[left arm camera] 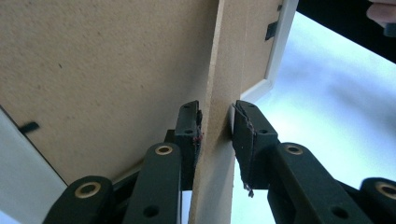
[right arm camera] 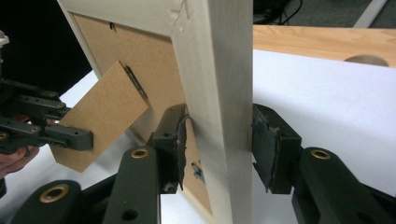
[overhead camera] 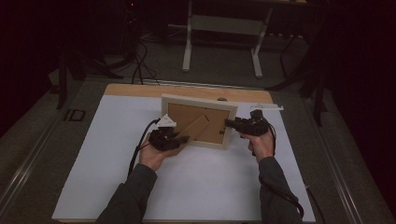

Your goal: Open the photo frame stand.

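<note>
High view looks down on a white counter (overhead camera: 196, 186) with a bare wood strip along its far edge, where a picture frame (overhead camera: 196, 103) stands with its back to the person. A sleeved forearm enters from each lower corner. The left gripper (overhead camera: 183, 139) reaches the brown stand (overhead camera: 194, 128) that slants out from the frame's back, and the right gripper (overhead camera: 229, 122) meets the frame's right side. Left gripper view adds the close contact: its black jaws sit on either side of the stand's thin edge (left arm camera: 215, 140), one pad touching it and the other just off it, so the grip is not fully clamped. The stand and backing board (left arm camera: 102, 74) are rough, speckled fibreboard, with small black tabs at the rim. Right gripper view shows the frame's pale, faintly grained wooden rail (right arm camera: 219, 116) upright between its jaws, the left pad (right arm camera: 173, 140) against the wood and the right one a sliver apart. It also shows the flat, rectangular stand (right arm camera: 100, 116) hinged on a dark metal strip, with the left gripper (right arm camera: 70, 135) at its lower corner.
</note>
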`<state>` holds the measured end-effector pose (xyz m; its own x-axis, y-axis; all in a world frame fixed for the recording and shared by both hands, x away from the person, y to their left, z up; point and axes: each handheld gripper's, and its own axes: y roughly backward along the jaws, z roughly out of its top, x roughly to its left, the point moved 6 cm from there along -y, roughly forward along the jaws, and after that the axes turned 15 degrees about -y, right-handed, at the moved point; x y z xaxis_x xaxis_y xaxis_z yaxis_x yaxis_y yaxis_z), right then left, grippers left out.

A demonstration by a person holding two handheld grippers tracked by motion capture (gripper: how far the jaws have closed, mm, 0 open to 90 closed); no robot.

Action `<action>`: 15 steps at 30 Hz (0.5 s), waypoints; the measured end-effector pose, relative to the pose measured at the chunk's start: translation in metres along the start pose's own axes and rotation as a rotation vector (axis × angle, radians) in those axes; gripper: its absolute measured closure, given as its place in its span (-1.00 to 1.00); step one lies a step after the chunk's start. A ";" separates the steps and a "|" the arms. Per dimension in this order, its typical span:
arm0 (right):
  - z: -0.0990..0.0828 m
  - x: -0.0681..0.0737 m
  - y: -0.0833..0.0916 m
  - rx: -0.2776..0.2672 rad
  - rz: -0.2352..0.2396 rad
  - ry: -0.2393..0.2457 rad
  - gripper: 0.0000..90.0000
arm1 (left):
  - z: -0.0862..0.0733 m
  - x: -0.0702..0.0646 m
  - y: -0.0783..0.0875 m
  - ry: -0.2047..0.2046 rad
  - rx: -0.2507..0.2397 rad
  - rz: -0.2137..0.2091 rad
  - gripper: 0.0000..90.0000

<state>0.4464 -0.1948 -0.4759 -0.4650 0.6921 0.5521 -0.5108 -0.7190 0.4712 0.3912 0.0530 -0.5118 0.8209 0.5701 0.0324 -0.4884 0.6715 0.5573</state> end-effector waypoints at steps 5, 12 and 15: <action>0.003 0.005 -0.001 0.003 -0.025 0.035 0.23 | 0.001 0.001 -0.003 0.007 0.004 0.034 0.68; 0.007 0.011 -0.005 -0.005 -0.065 0.068 0.20 | 0.000 0.000 -0.006 0.015 0.011 0.055 0.71; 0.008 0.012 -0.005 -0.013 -0.082 0.080 0.20 | 0.001 -0.002 -0.007 0.019 0.004 0.059 0.72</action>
<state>0.4495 -0.1830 -0.4660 -0.4775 0.7517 0.4549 -0.5584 -0.6593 0.5035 0.3934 0.0472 -0.5146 0.7849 0.6176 0.0497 -0.5345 0.6343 0.5585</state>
